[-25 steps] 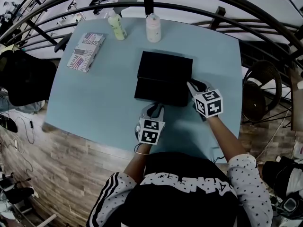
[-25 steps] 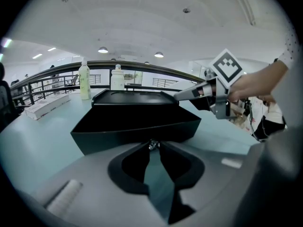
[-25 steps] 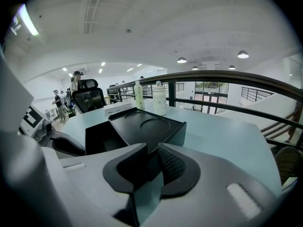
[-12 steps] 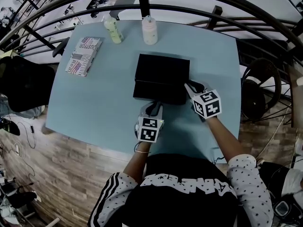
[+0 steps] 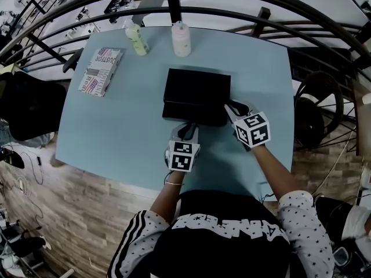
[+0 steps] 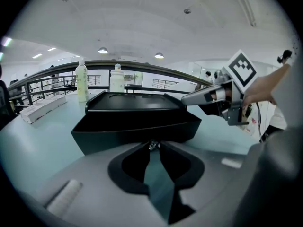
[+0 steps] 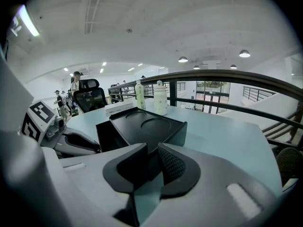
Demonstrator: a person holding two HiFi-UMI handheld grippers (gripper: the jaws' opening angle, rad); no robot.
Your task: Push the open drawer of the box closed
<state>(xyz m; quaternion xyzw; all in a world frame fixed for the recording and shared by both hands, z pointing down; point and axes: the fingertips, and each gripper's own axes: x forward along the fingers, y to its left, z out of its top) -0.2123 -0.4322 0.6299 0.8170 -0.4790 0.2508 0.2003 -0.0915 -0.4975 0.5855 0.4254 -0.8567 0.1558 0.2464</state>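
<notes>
Big light-blue table (image 5: 116, 132) takes up most of the head view, and the black box (image 5: 197, 86) sits pretty much in the middle of it. Its drawer (image 5: 188, 116) is on the side facing the person and sticks out a bit past the box body, so it's not fully in.

Left gripper (image 5: 189, 130) is right up at the drawer's front panel, roughly mid-width. From the left gripper view its jaws are pressed together with nothing in them, tips pointed square at the drawer face (image 6: 137, 134). Looks like contact or a hair short of it, I can't say which.

Right gripper (image 5: 232, 106) is at the box's front right corner, angled in from the side. In the right gripper view its jaws are a little apart, not pinching anything, with the corner of the box (image 7: 151, 131) just ahead of the gap and the drawer (image 7: 109, 136) poking out to the left of it.

Other stuff: a printed carton (image 5: 99, 71) lies flat near the far left corner, and two bottles, a greenish one (image 5: 135, 39) and a pale one (image 5: 181, 39), stand along the far edge, well apart from the box.
</notes>
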